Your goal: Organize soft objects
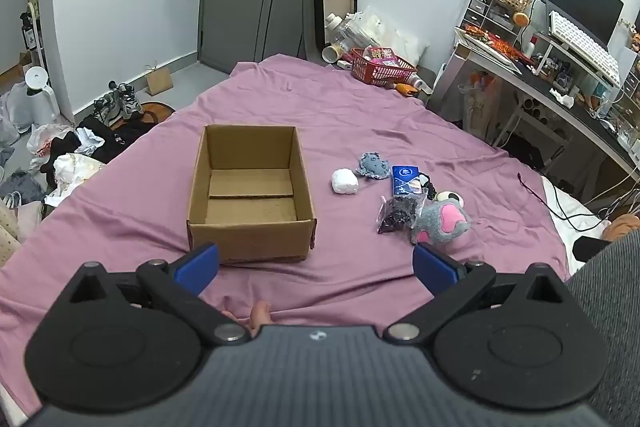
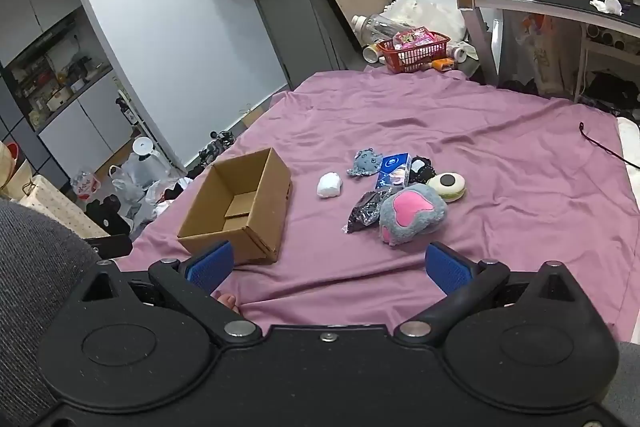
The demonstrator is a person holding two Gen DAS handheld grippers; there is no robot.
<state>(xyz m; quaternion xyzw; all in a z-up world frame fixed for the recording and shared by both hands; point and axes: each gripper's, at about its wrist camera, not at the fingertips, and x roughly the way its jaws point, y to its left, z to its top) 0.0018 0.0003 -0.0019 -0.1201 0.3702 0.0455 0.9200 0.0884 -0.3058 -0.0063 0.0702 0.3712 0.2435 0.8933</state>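
Right, both the left gripper (image 1: 316,261) and right gripper (image 2: 326,261) hover wide open and empty over the mauve bed sheet (image 1: 360,115), brown cardboard box (image 1: 250,193) still bare, so reaching for the grey-and-pink plush paw (image 2: 410,213) beside it looks next.

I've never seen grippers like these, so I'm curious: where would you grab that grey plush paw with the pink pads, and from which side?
I'd probably take the grey plush paw across its rounded body, coming down from above with the right gripper, whose jaws are open. It lies flat, pink pads up, nearest that gripper. The dark crinkly bag touches its left edge, so close the fingers front to back rather than sideways.
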